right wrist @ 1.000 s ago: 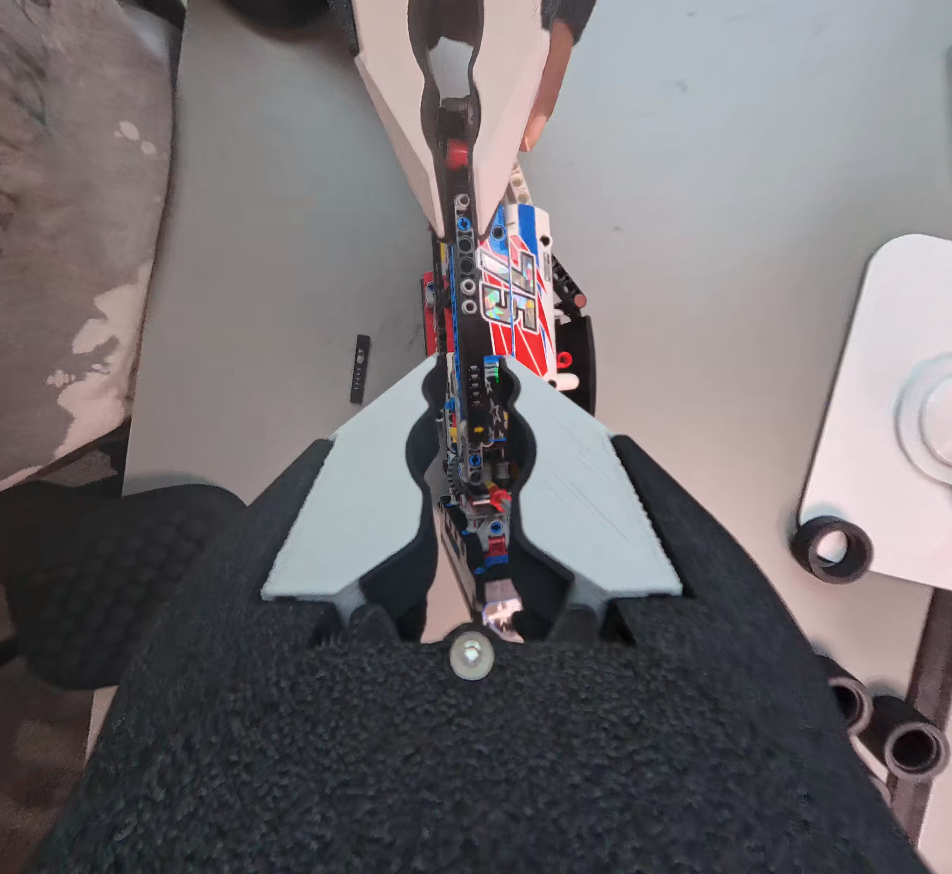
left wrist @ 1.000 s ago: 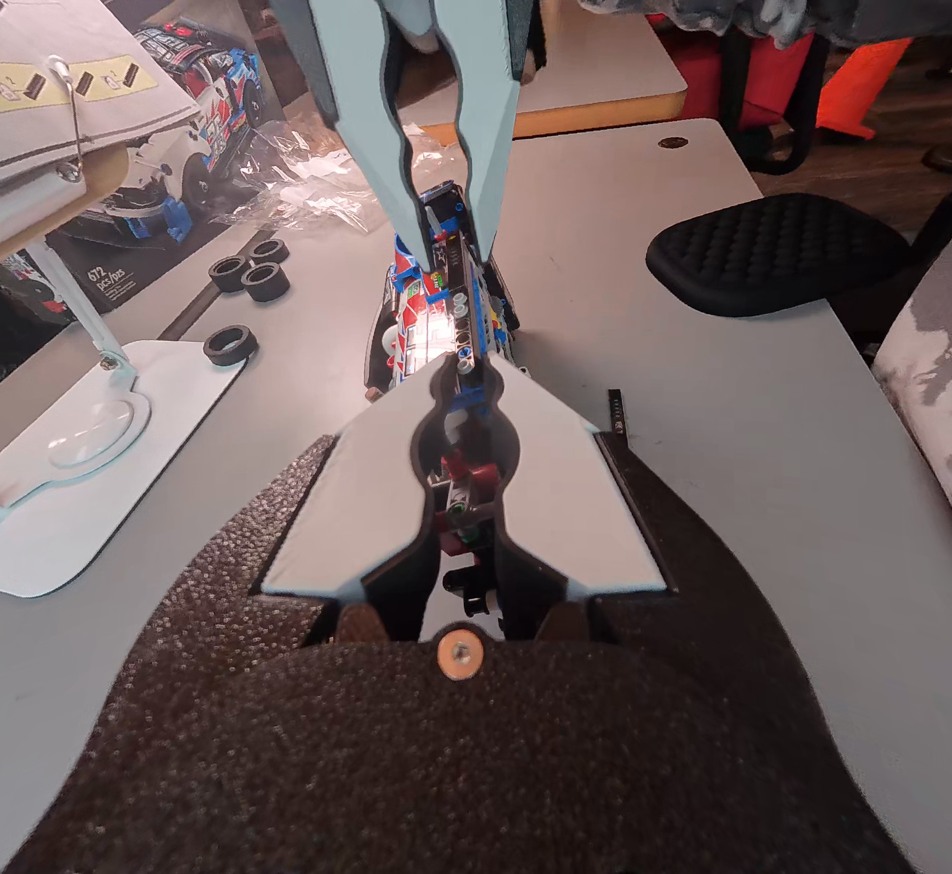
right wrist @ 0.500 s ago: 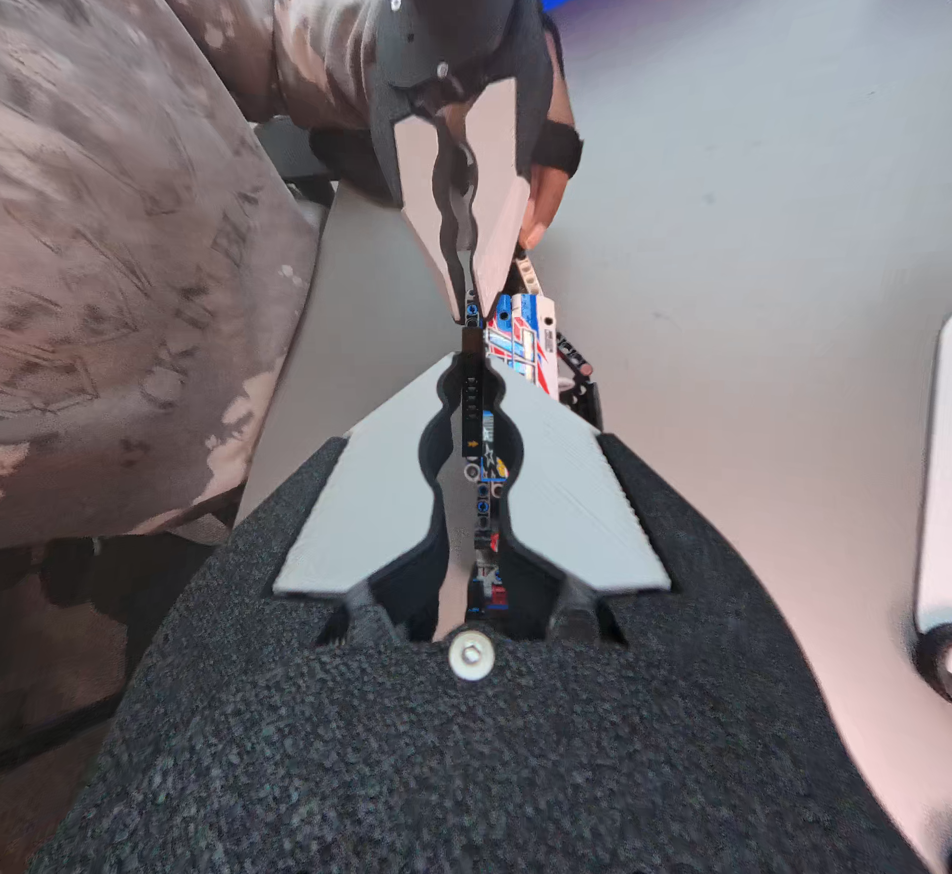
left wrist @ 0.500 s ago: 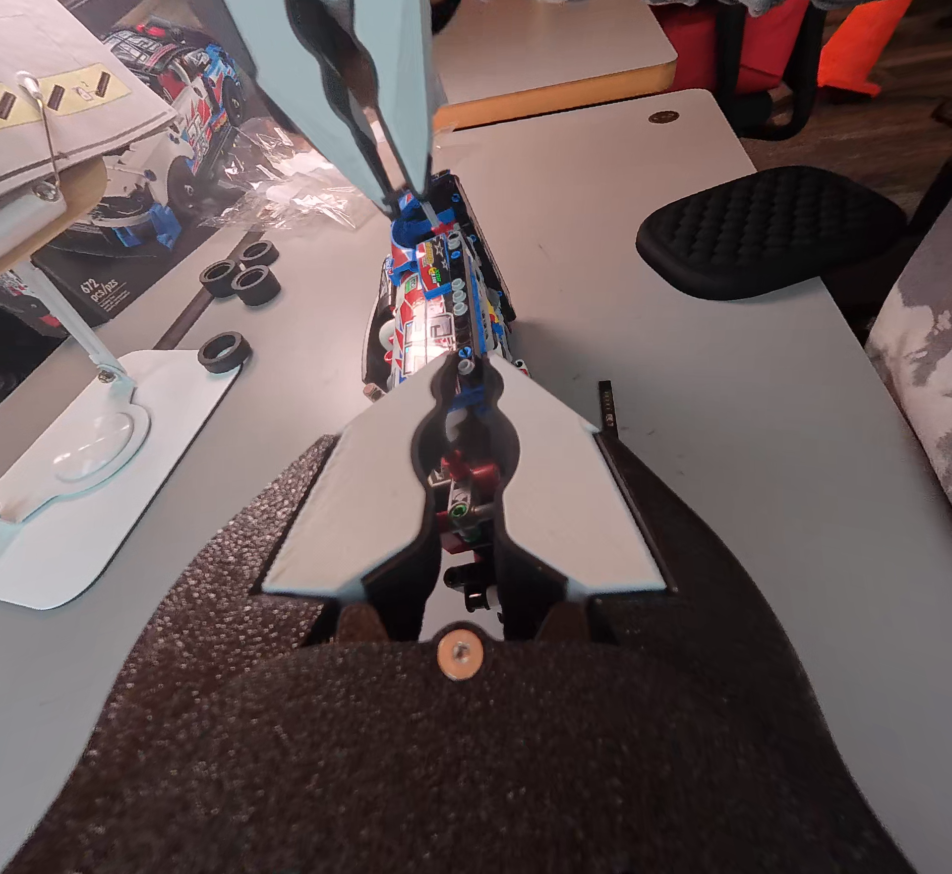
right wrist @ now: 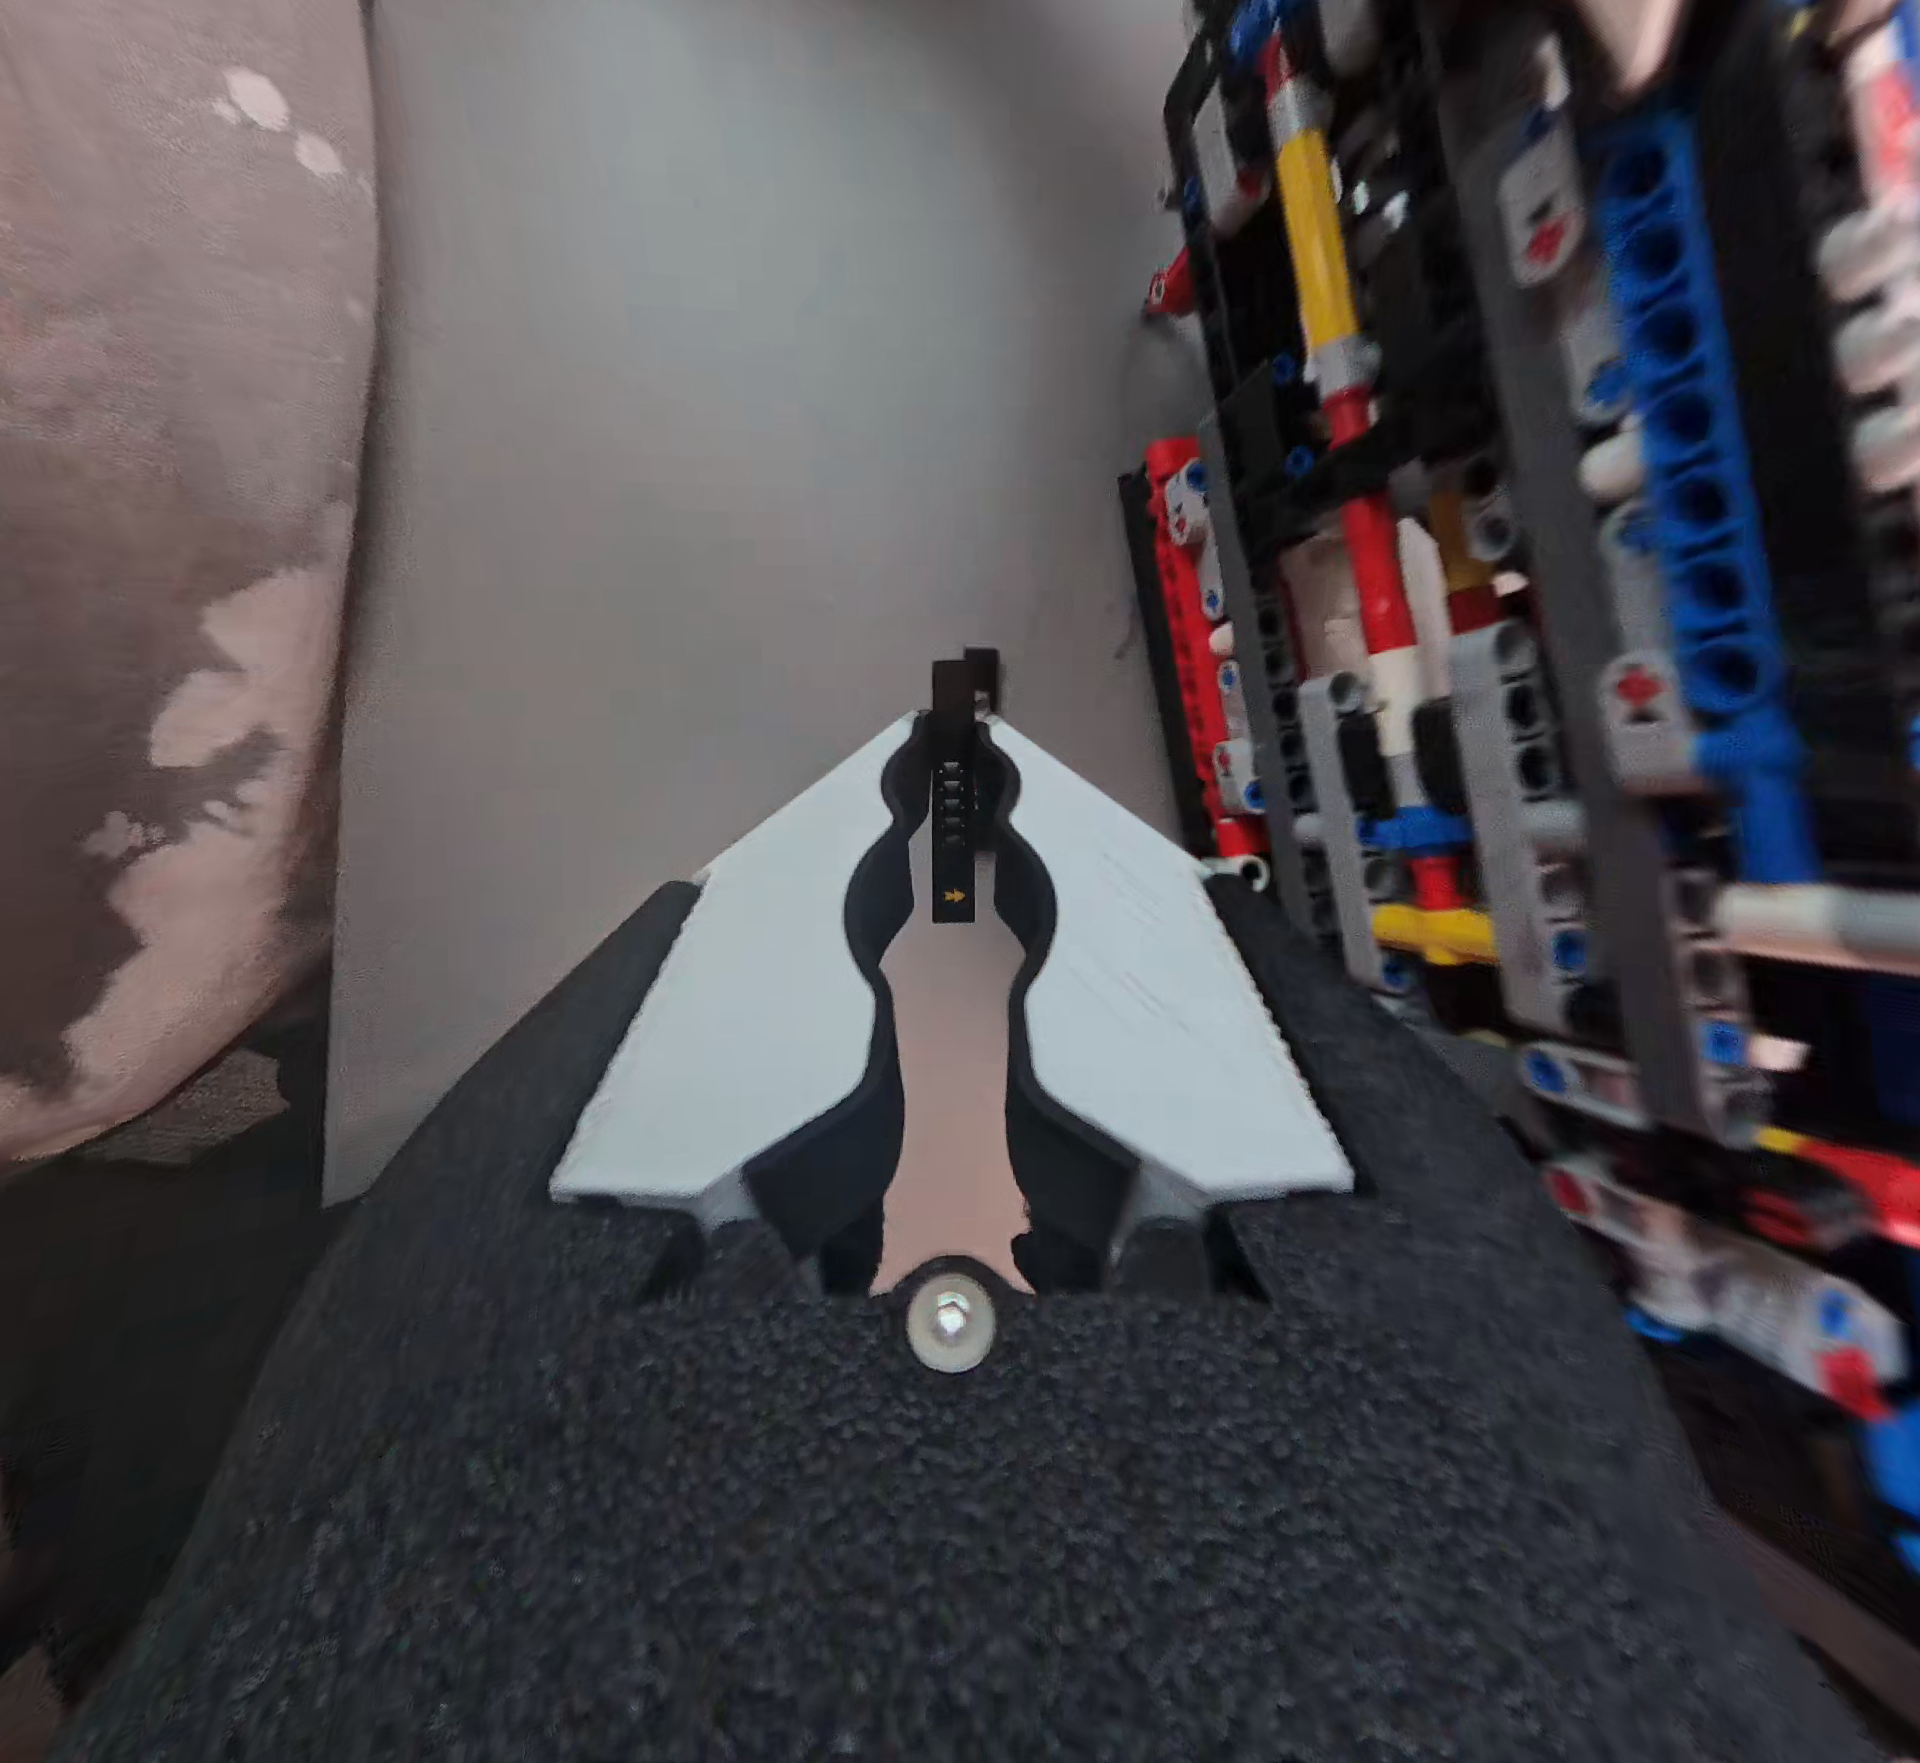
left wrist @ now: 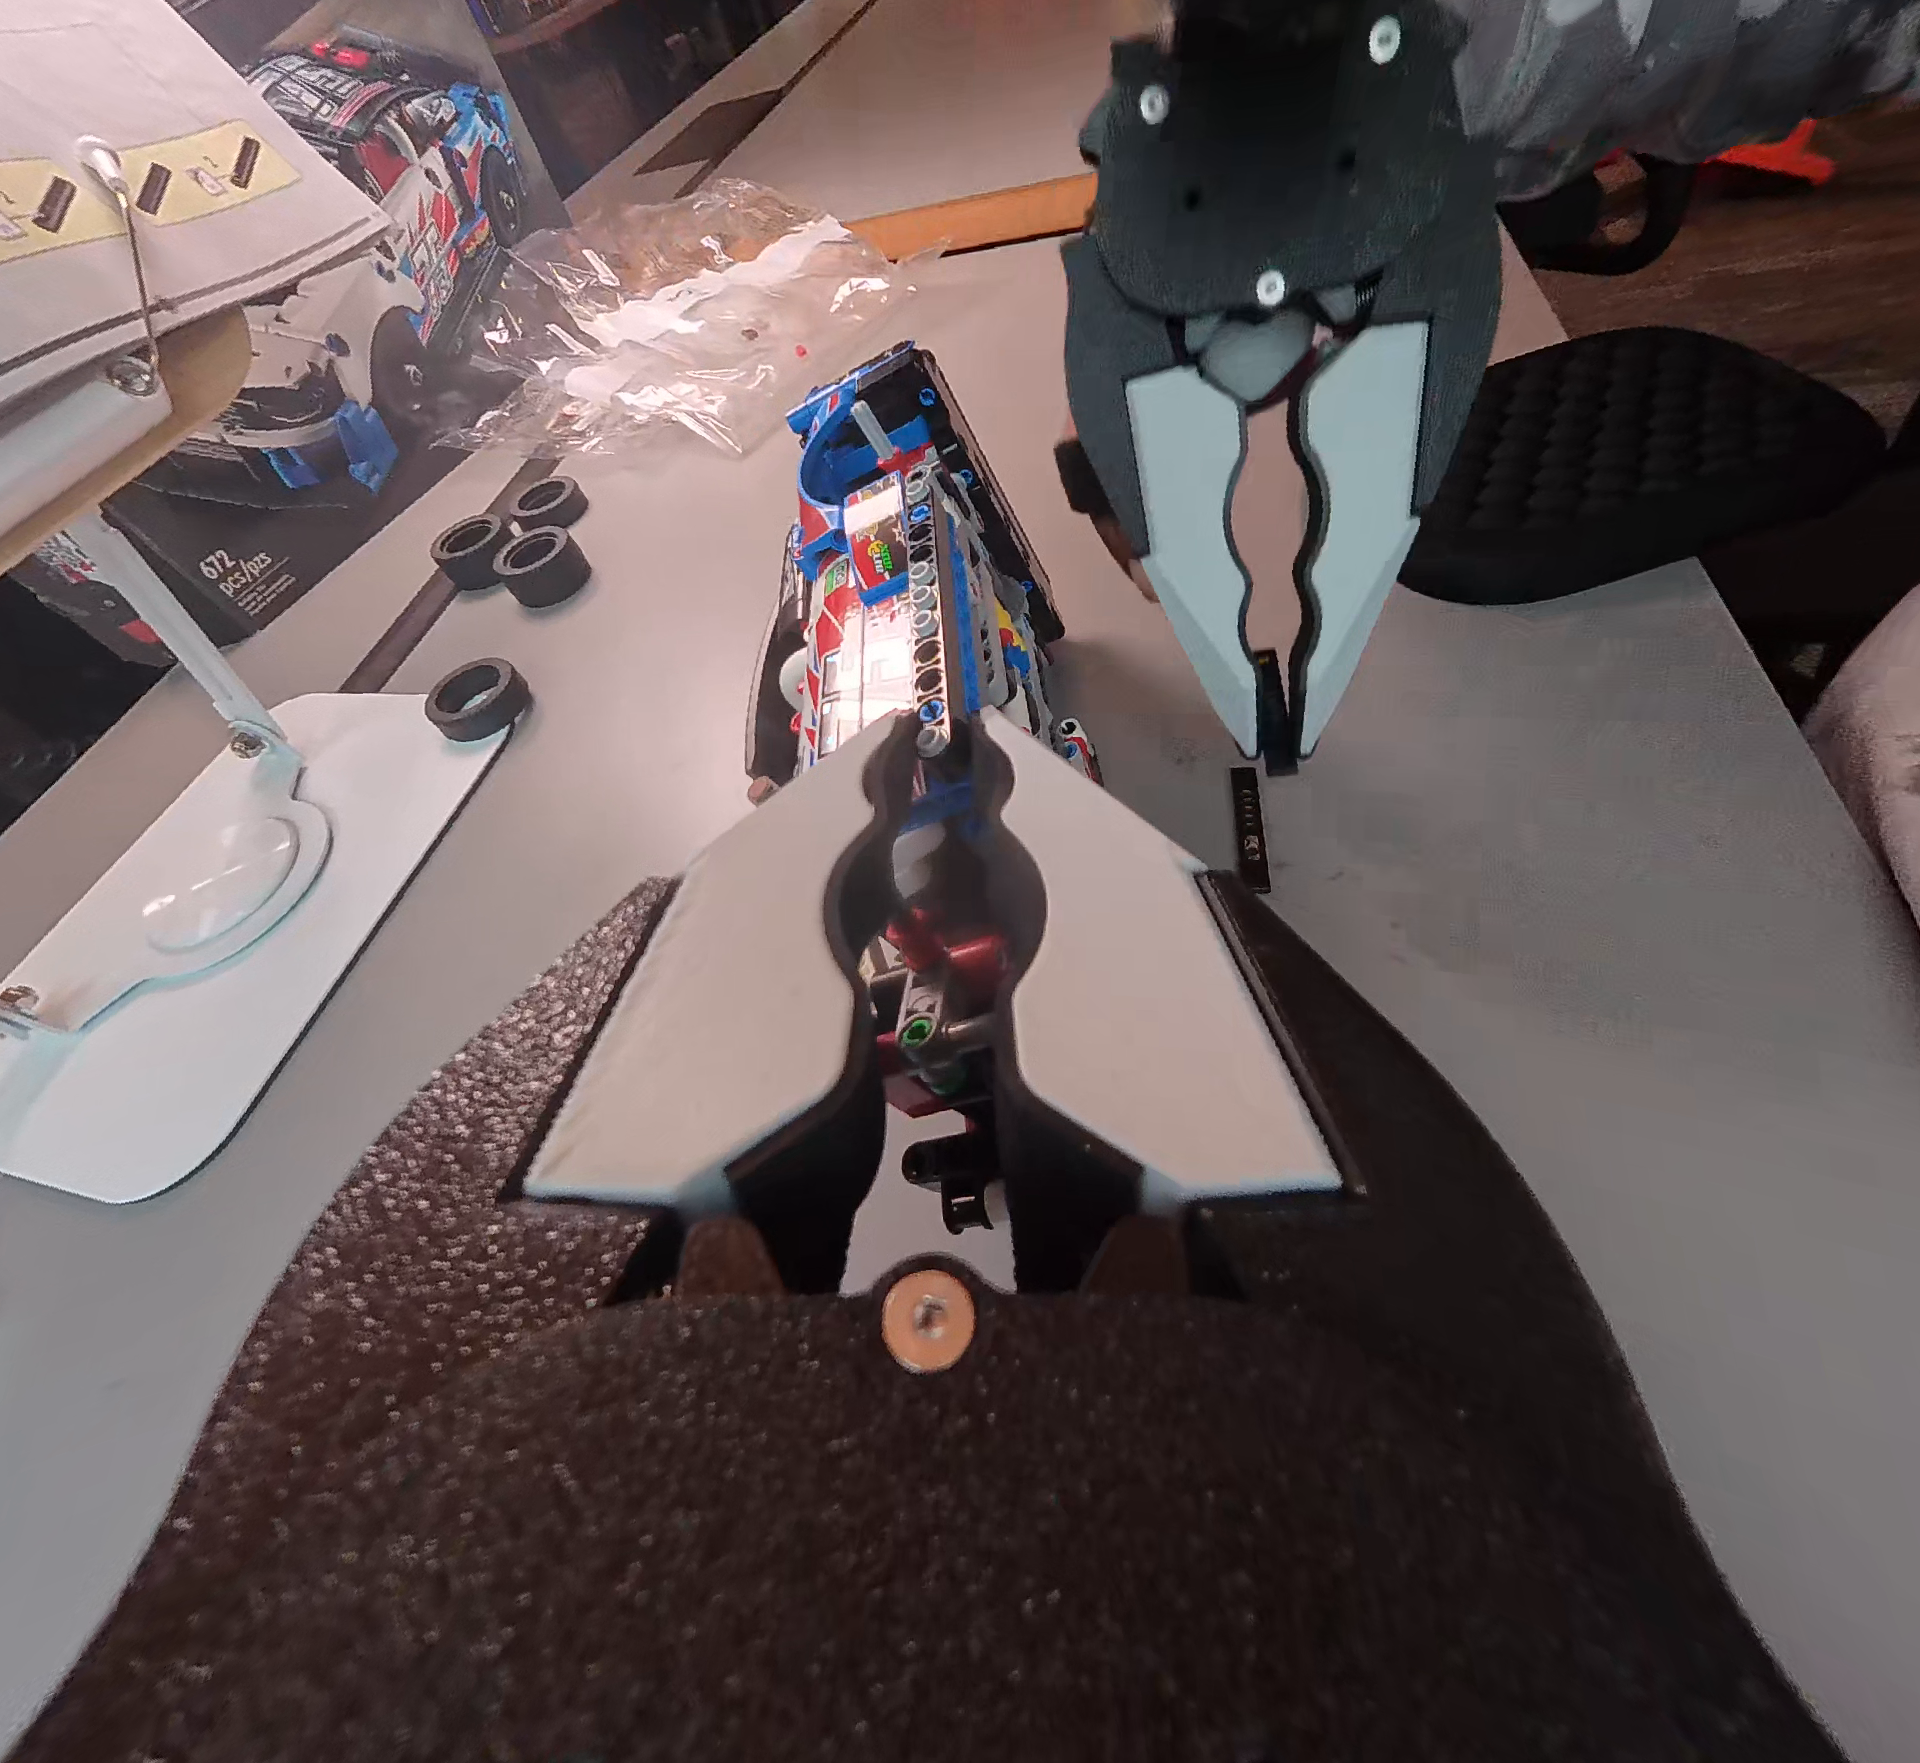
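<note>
On the grey desk [left wrist: 1558,1038], the left tongs [left wrist: 940,747] are clamping a multicoloured brick-built toy car [left wrist: 894,570], while the right tongs [right wrist: 956,726] are pinching a small black strip [right wrist: 953,840] beside it, over open desk surface.

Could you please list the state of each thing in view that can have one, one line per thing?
Left gripper: shut on the brick-built car.
Brick-built car: partly built, on its side on the table, no tyres fitted.
Right gripper: shut on the small black strip.
Small black strip: pinched between the fingers, its end on the table.
Four tyres: loose on the table.
Plastic bag: opened, crumpled.
</note>
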`<state>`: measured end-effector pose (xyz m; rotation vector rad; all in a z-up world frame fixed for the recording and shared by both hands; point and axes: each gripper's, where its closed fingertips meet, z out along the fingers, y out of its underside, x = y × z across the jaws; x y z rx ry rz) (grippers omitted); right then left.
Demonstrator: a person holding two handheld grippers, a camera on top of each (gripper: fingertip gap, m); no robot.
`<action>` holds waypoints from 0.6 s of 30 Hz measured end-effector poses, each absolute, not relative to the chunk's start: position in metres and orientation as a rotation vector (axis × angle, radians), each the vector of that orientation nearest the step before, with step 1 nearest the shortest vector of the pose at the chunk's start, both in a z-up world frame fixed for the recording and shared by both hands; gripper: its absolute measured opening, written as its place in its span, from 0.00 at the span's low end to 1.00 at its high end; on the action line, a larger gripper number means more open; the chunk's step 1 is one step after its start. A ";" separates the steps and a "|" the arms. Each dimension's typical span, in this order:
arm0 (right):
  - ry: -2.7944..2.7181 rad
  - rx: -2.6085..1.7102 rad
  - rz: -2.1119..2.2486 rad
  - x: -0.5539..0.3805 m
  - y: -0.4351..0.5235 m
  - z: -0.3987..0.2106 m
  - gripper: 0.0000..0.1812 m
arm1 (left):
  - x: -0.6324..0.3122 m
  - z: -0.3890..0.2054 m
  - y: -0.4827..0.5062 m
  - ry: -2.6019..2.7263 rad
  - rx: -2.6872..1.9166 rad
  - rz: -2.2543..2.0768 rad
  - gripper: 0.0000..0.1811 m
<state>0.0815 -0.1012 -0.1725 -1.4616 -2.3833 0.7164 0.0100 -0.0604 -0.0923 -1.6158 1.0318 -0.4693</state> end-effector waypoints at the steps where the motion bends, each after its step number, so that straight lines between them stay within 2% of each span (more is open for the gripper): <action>1: -2.368 -1.476 0.741 0.083 -0.104 -0.182 0.04 | 0.010 -0.092 -0.060 1.029 -1.617 -0.472 0.06; 6: -2.306 -1.470 0.759 0.083 -0.100 -0.188 0.10 | 0.009 -0.093 -0.059 1.023 -1.617 -0.474 0.06; 10: -2.184 -1.378 0.882 0.074 -0.091 -0.125 0.13 | 0.010 -0.093 -0.060 1.024 -1.614 -0.472 0.06; 13: -2.070 -1.305 0.778 0.069 -0.058 -0.078 0.15 | 0.010 -0.093 -0.060 1.026 -1.612 -0.471 0.06; 18: -2.160 -1.238 0.529 0.057 -0.026 -0.075 0.19 | 0.013 -0.092 -0.061 1.039 -1.603 -0.468 0.06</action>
